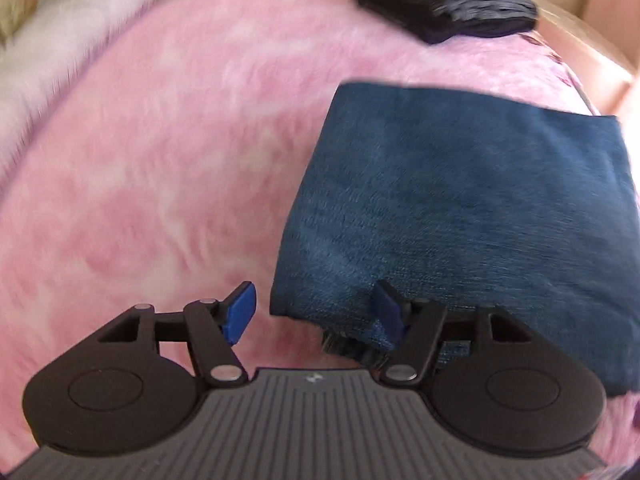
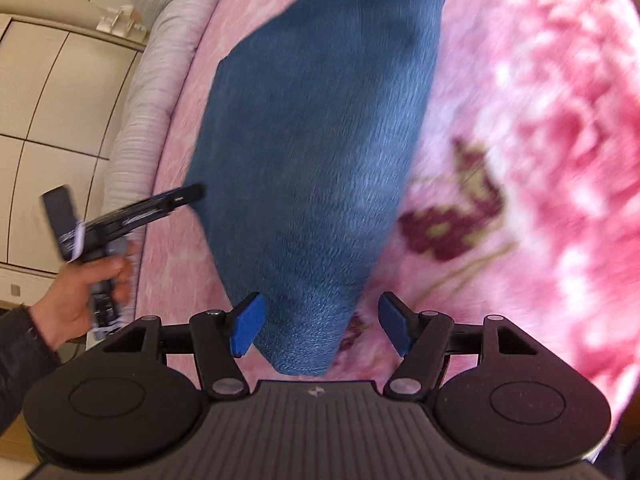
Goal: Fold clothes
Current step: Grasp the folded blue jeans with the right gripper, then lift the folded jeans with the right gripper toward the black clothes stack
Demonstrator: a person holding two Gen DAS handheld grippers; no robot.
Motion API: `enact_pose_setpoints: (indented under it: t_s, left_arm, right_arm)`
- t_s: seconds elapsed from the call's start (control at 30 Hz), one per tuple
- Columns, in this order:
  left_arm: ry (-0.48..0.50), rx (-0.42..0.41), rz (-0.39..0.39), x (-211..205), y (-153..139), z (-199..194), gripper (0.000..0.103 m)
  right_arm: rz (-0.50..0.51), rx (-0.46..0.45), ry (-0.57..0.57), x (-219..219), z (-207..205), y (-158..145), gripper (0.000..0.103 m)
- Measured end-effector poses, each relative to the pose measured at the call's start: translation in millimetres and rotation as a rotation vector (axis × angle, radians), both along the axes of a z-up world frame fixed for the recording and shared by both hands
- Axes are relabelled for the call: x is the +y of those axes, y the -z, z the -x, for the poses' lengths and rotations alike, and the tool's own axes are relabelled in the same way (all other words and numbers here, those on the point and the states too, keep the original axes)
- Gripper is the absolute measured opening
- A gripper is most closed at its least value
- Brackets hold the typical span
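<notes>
1. Far left of the bed, a pale ribbed pillow [image 1: 60,52] lies along the edge of the pink blanket [image 1: 160,160], and it has no part in the job.

2. Moving right, the left gripper [image 1: 316,312] hangs over the near left corner of the blue garment [image 1: 460,200]. Its fingers stand apart and grip nothing: the left pad is over bare pink plush, while the right pad overlaps the denim-like cloth at its ragged near edge (whether that pad touches the cloth cannot be told).

3. The blue garment itself lies flat on the blanket as a tidy rectangle, and that reads as a piece already folded at least once.

4. Behind it, at the far edge of the bed, sits a dark folded stack [image 1: 444,0], which looks like finished work.

5. In the right wrist view, the right gripper [image 2: 320,324] also has its fingers spread, with the near rounded end of the garment lying between the pads, neither of them pressing on it. The person's left hand [image 2: 80,292] shows at that picture's left, wrapped around its gripper's handle.

6. Judgement: this piece seems near done, perhaps lacking one last fold or a move onto the stack.

7. Writing: none readable, only a small emblem on each gripper body.
</notes>
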State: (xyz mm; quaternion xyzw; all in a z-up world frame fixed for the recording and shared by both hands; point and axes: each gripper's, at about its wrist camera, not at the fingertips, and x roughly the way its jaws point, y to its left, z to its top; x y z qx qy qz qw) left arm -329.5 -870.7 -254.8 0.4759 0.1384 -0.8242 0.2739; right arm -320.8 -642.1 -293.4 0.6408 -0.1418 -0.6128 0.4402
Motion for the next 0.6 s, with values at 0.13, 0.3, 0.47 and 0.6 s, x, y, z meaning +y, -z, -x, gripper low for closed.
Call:
enact_pose_setpoints:
  t_s: [0.13,0.3,0.47,0.6]
  left_arm:
    - [-0.024,0.035,-0.011,-2.0,5.4,-2.8,0.070]
    - [-0.050,0.059,-0.054,-7.3,1.3,-7.7,0.069]
    - [0.009,0.072,-0.072,32.3,-17.1,-3.0,0.063]
    - [0.146,0.055,0.010,81.6,-26.4,6.5,0.065]
  right_arm:
    - [0.039,0.004,0.030,-7.4,-6.4,7.4,0.071]
    - [0.029,-0.054,0.056,-7.9,4.4,4.6,0.035]
    - [0.022,-0.030,-0.035,-0.1,60.1,-35.1,0.024]
    - [-0.021,0.068,-0.082,15.0,131.2,-54.4,0.026]
